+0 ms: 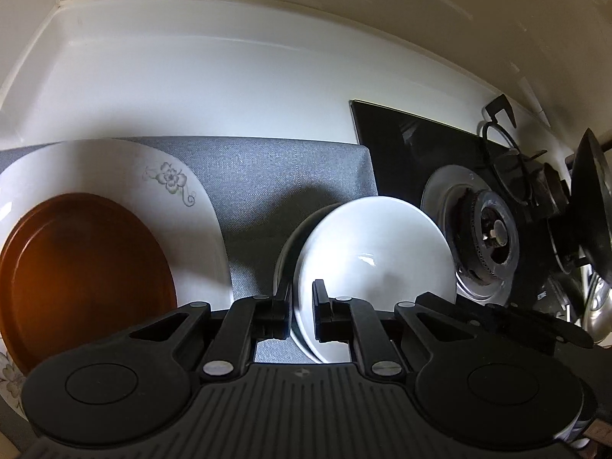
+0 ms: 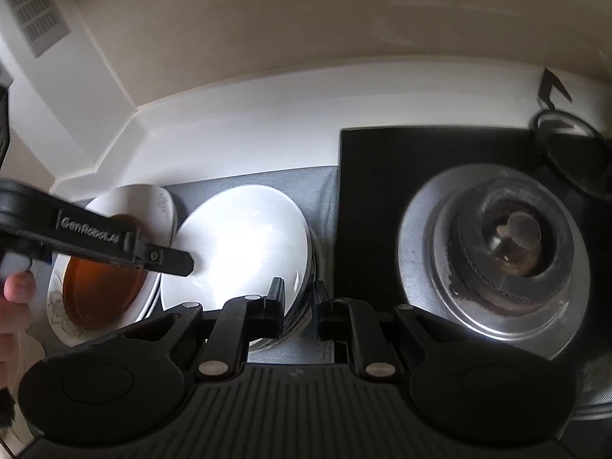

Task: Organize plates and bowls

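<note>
Mostly sorted, judging by the layout: on the grey mat (image 1: 267,176), left of the gas burner (image 2: 508,244), a brown plate (image 1: 84,267) sits nested on the floral plate (image 1: 168,176); the white bowl (image 2: 244,244) tops a bowl stack beside them. Left gripper (image 1: 300,306) pinches the bowl's rim on the plate side. Right gripper (image 2: 298,302) straddles the burner-side rim, grasping it. Only seating this bowl seems left.

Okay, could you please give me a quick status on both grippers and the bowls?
Left gripper shut on white bowl rim. Right gripper astride bowl stack's right edge, grip unconfirmed. Brown plate on floral plate, left. Gas burner close right.
</note>
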Demonstrator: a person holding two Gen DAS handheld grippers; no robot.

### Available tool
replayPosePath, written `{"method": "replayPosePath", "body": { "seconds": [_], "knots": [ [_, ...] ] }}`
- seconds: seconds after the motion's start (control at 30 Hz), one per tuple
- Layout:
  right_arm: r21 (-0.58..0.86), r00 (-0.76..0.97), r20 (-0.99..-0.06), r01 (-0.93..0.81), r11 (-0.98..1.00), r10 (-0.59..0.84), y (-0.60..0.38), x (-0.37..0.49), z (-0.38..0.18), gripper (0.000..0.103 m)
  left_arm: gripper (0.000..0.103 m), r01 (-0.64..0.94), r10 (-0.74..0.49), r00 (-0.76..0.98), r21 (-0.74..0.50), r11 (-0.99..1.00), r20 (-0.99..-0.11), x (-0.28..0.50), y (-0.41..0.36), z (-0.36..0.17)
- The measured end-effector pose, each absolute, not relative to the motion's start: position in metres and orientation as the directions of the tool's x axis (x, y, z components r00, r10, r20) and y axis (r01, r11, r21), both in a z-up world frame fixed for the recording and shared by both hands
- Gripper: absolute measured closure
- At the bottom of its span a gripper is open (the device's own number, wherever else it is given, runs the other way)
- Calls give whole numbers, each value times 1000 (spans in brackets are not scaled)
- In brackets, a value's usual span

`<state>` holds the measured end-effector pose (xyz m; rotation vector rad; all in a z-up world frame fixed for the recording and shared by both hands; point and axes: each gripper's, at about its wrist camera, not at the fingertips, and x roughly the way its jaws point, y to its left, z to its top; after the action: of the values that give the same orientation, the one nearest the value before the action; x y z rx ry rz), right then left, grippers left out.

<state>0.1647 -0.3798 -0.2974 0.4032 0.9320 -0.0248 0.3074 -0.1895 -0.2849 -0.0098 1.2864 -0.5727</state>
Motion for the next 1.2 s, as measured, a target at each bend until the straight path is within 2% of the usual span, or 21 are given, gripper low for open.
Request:
{"method": "replayPosePath", "body": {
  "seconds": [0.2,0.3,0.4,0.57,0.67,0.73,0.8,1.0,1.07,1.2],
  "knots": [
    [290,604,-786,169,942,133,-374,167,-300,88,92,411,-400,182,-300,861,-899,305,-191,-284],
    [296,598,-789,168,940,142,-377,166,-299,90,92,418,-403,186,-299,858,-896,303,-189,-283],
    [310,599,-783,145,939,166,-379,163,-295,90,93,429,-366,236,-242,870,-900,299,-188,-278],
    [333,615,-768,144,932,179,-389,153,-291,89,92,437,-373,237,-244,866,-897,298,-188,-278],
    [378,621,-758,168,910,200,-395,152,-292,84,88,419,-372,230,-253,872,-899,300,-186,-282],
    [432,627,-741,173,885,239,-398,152,-297,72,84,406,-367,226,-255,877,-902,302,-186,-286],
    [443,628,-738,175,880,246,-397,155,-301,67,81,405,-356,207,-252,879,-911,303,-189,-293],
    [450,603,-755,194,871,256,-390,167,-319,65,81,369,-378,123,-311,876,-918,307,-193,-317],
    [419,602,-763,181,890,237,-386,165,-318,72,81,376,-380,123,-311,873,-917,305,-191,-317],
    [373,573,-782,118,920,244,-376,154,-309,76,81,369,-372,99,-313,875,-923,292,-183,-316]
  ]
}}
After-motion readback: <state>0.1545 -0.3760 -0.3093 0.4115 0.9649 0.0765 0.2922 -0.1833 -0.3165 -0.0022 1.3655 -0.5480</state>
